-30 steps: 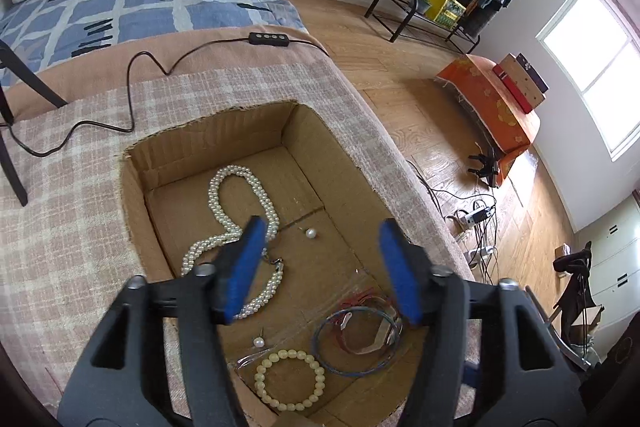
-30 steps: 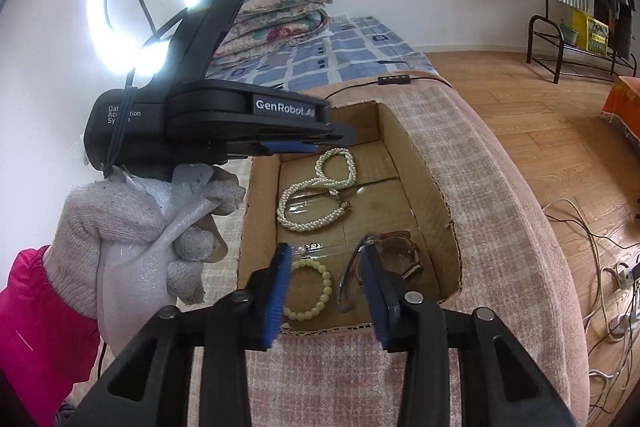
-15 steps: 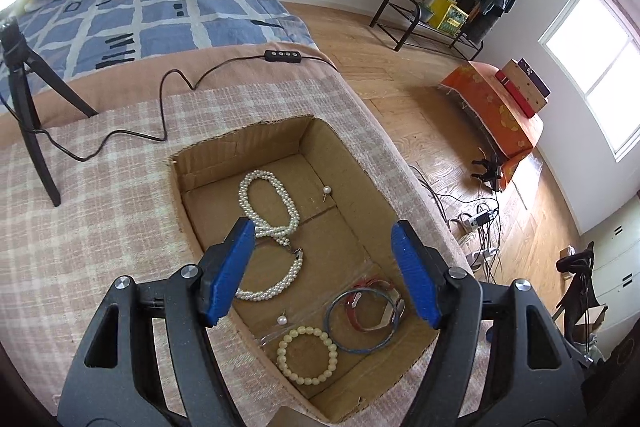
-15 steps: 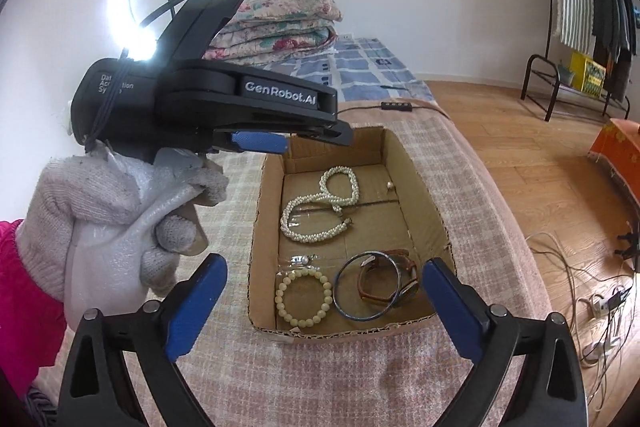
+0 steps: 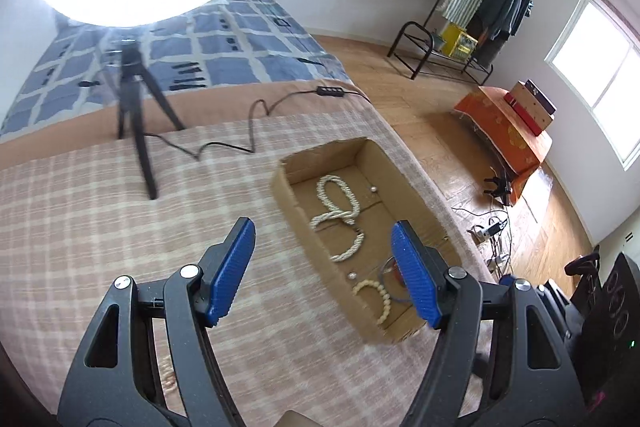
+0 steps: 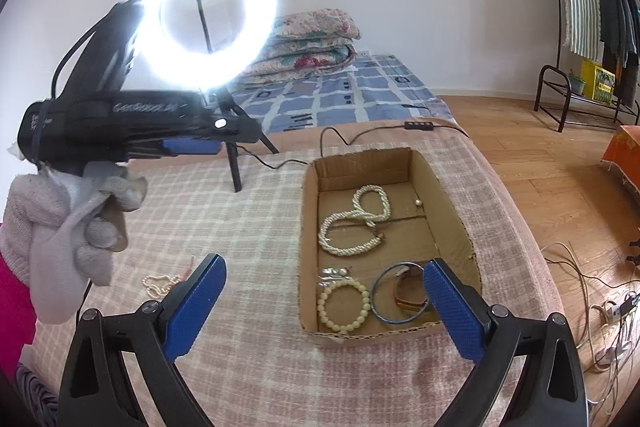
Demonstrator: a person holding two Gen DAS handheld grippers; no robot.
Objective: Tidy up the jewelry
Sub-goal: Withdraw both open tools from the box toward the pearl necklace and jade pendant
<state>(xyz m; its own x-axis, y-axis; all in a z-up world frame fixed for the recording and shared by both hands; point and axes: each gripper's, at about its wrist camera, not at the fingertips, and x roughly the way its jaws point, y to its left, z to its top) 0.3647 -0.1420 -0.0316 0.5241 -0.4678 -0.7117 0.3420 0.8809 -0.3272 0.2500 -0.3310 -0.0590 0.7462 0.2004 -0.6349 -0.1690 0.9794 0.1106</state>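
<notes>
Both hand-held grippers hung above the plaid blanket on the bed w/ nothing between their blue pads. Left hand-held gripper had jaws wide apart; in the right wrist view it sat upper left, gripped by a gloved hand. Right hand-held gripper was also spread wide. Cardboard box lay on the blanket, holding a long pearl necklace in a loose loop, 1 cream bead bracelet, a blue bangle w/ a brown strap item inside it, and a small loose pearl. Another small bead strand lay on the blanket outside the box, near the right gripper's left finger. Lit ring light on a tripod stood behind.
</notes>
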